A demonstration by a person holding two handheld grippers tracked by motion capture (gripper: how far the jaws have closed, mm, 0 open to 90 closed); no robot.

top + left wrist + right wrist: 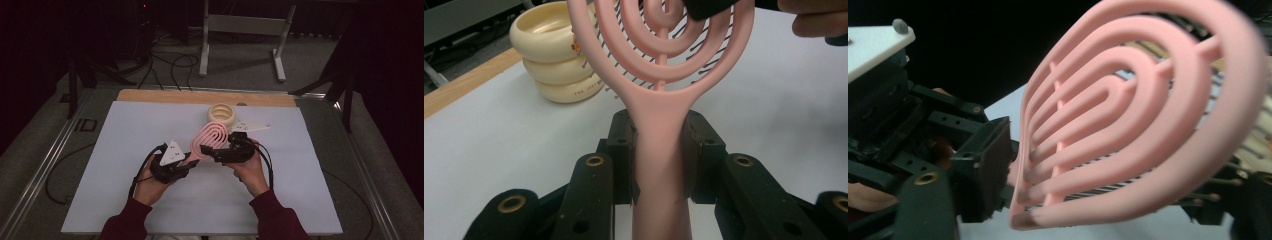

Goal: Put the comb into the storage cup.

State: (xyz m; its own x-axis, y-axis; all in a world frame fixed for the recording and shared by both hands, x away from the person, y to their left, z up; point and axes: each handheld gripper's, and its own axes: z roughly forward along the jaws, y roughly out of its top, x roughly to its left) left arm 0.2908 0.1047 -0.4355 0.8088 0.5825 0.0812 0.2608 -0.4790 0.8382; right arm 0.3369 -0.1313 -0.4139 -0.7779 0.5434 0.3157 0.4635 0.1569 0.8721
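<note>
A pink hairbrush point(210, 137) with looped ribs lies slanted above the white sheet, held at both ends. My left gripper point(189, 162) is shut on its handle point(659, 150), a pad pressed on each side. My right gripper point(217, 150) is at the lower part of the brush head point(1128, 125). Its left pad point(993, 165) is against the pink rim and the bristles reach the other jaw. In the left gripper view the right gripper point(711, 7) is a black shape over the top of the head.
A cream ribbed ring-shaped pot point(222, 114) point(556, 55) stands just behind the brush head. The white sheet point(150, 130) covers a wooden table with metal rails at its sides. On the floor behind are a metal stand point(245, 30) and loose cables.
</note>
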